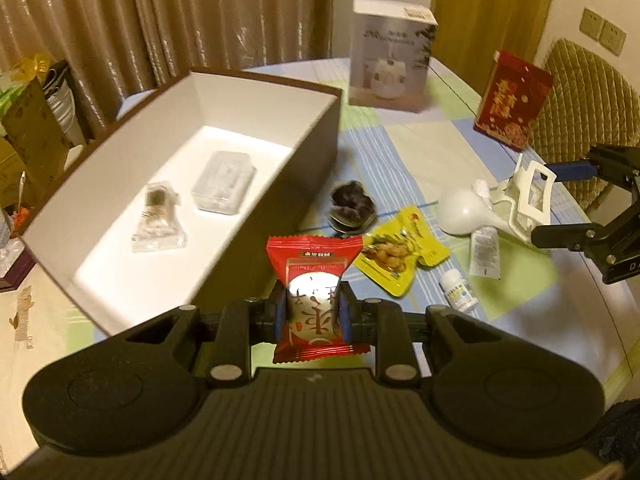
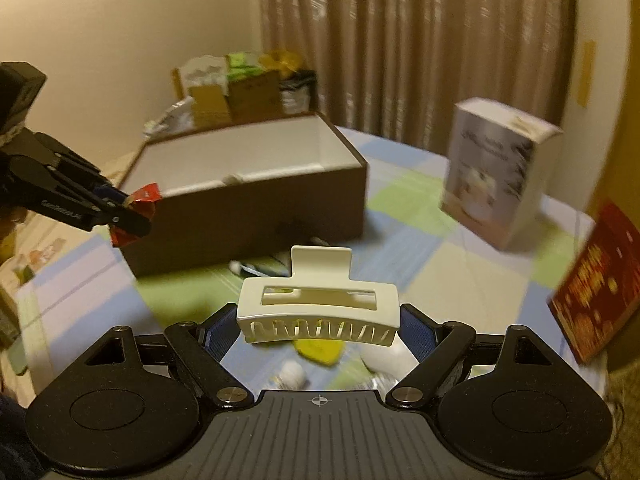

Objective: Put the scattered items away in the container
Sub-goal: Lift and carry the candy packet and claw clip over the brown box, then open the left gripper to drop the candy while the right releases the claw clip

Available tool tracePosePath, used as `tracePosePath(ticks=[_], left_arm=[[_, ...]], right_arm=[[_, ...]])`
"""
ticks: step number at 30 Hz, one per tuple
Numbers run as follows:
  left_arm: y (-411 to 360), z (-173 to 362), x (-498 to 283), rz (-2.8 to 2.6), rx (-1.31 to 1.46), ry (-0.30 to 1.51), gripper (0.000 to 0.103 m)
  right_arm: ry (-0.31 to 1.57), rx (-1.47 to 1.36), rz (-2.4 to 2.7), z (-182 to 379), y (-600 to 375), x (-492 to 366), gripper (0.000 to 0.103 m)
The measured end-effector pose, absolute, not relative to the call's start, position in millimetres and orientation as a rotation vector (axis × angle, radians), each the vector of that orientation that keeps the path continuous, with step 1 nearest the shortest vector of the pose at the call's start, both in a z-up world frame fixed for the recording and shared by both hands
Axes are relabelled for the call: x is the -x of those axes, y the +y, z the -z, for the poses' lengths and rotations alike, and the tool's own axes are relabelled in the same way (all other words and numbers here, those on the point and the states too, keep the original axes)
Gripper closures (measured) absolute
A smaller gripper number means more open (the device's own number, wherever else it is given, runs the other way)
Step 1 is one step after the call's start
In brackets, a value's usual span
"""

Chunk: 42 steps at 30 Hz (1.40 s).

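My left gripper (image 1: 313,314) is shut on a red and white snack packet (image 1: 316,276) and holds it above the table, just right of the brown open box (image 1: 256,208). The box holds a clear plastic case (image 1: 224,182) and a clear wrapped packet (image 1: 158,216). My right gripper (image 2: 319,320) is shut on a cream hair claw clip (image 2: 318,304), held above the table. It shows in the left wrist view (image 1: 530,196) at the right. In the right wrist view the left gripper (image 2: 120,210) holds the red packet (image 2: 140,210) next to the box (image 2: 256,220).
On the checked tablecloth lie a dark wrapped item (image 1: 352,208), a yellow snack packet (image 1: 396,252), a white scoop (image 1: 460,214), a white sachet (image 1: 485,252) and a small white bottle (image 1: 459,291). A tall white carton (image 1: 390,56) and a red box (image 1: 512,100) stand behind.
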<state>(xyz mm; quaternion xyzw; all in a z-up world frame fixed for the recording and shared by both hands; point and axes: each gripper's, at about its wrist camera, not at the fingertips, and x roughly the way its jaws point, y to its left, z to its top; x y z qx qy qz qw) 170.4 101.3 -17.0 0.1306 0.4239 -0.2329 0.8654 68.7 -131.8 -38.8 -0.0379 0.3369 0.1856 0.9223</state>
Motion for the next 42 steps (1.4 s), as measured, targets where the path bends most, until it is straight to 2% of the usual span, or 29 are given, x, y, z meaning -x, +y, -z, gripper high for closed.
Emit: tracePosePath(ticks=[10,16,30,42], left_arm=[[152,-22,-210,0.435,-0.344,0.815,0.082],[165,-22,-244,0.486,-0.430,0.836,0.082],[185,25,-320,0.650,-0.541,0.987,0.082],[182,84,-347,0.735,-0.647,1.144,0.082]], right_arm=[[0.560,0.136,-0.585,-5,-85,-135,0.016],[0.550,0.208,-0.667,-12,-45,-190,0.016],[0.838,0.359,-0.791,55,34,-306,0.016],[1.062,0.406,-0.798,108,57,-352,0.016]])
